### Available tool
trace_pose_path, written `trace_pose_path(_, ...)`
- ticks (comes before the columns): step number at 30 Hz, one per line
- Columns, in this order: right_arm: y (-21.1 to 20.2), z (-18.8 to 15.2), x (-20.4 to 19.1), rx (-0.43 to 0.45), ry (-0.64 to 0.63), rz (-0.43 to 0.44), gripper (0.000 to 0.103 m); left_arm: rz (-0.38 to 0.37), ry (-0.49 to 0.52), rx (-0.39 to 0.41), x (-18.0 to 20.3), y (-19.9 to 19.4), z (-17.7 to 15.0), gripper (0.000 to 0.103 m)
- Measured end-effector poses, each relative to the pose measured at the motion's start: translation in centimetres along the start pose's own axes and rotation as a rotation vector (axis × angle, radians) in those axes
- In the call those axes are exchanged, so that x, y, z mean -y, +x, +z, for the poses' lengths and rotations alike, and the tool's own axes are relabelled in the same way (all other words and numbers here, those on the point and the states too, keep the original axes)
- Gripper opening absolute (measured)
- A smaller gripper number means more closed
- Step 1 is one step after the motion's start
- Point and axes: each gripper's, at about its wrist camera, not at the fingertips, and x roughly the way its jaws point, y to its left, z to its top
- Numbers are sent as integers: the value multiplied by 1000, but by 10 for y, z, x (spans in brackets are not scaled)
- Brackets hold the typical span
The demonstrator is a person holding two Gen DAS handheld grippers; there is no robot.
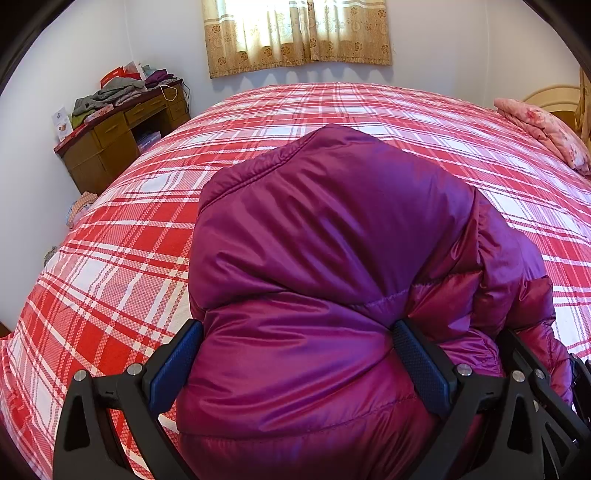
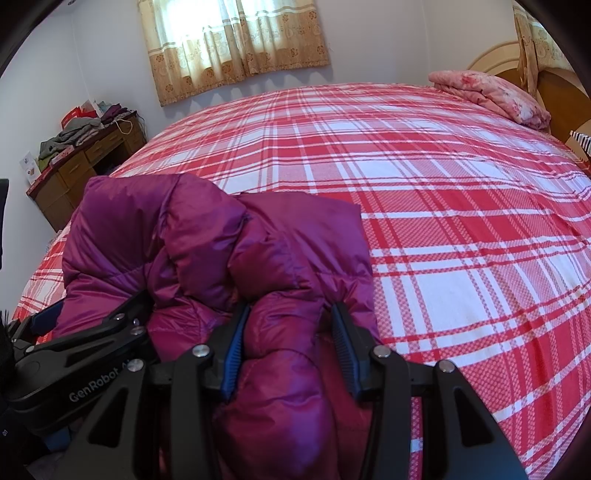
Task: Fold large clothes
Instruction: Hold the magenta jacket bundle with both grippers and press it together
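Note:
A bulky purple down jacket lies folded in a heap on the red and white plaid bed. In the left wrist view my left gripper stands wide, and its blue pads press on both sides of the thick near end of the jacket. The right wrist view shows my right gripper shut on a narrower padded fold of the jacket at its right near corner. The left gripper's black body sits close beside it on the left. Both grippers are at the near edge of the bed.
A wooden desk piled with clothes stands by the wall at the far left. A folded pink blanket lies at the far right of the bed near the wooden headboard. A curtained window is behind the bed.

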Motion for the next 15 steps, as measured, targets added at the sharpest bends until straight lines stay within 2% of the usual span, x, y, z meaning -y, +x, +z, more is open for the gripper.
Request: trace_pose_path(15,4,2,4,-16,22,24,49,11,10,-13,7,5,3,102)
